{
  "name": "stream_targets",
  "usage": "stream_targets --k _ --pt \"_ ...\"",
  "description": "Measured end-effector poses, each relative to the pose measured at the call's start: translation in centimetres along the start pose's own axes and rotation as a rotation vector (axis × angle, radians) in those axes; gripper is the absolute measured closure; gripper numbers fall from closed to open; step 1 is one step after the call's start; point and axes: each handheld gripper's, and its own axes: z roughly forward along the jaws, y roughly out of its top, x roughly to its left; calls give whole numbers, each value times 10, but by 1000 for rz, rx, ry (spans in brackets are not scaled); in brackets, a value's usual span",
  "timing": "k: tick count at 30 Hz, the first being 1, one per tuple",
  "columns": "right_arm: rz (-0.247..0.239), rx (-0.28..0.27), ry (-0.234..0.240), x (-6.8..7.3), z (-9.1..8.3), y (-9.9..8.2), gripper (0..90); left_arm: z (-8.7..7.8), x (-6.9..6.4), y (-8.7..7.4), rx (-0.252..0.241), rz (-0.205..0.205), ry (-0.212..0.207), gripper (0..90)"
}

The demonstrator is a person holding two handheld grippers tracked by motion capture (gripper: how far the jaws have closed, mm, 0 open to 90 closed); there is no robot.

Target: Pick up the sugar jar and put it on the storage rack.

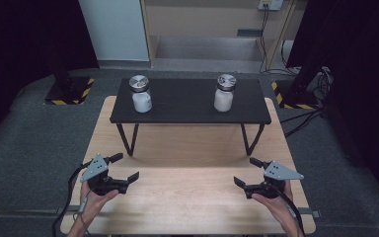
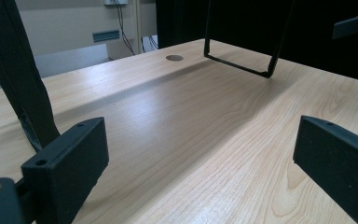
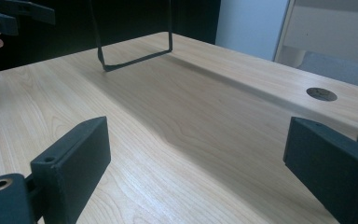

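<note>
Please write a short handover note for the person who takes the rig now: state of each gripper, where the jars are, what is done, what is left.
Left hand-held gripper: open, holding nothing, low over the near left of the wooden table.
Right hand-held gripper: open, holding nothing, low over the near right.
Left jar and right jar: white, metal lids on, both upright on the black shelf at the far side, well apart.
Done: nothing visible; both jars are untouched.
Left: probably reach forward to the jars, each gripper to the jar on its side.
</note>
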Motion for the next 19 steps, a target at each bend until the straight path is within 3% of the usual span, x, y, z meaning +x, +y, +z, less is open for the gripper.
stream_targets --k 19 --pt "-2 0 4 0 1 0 76 -1 -1 0 -1 2 1 21"
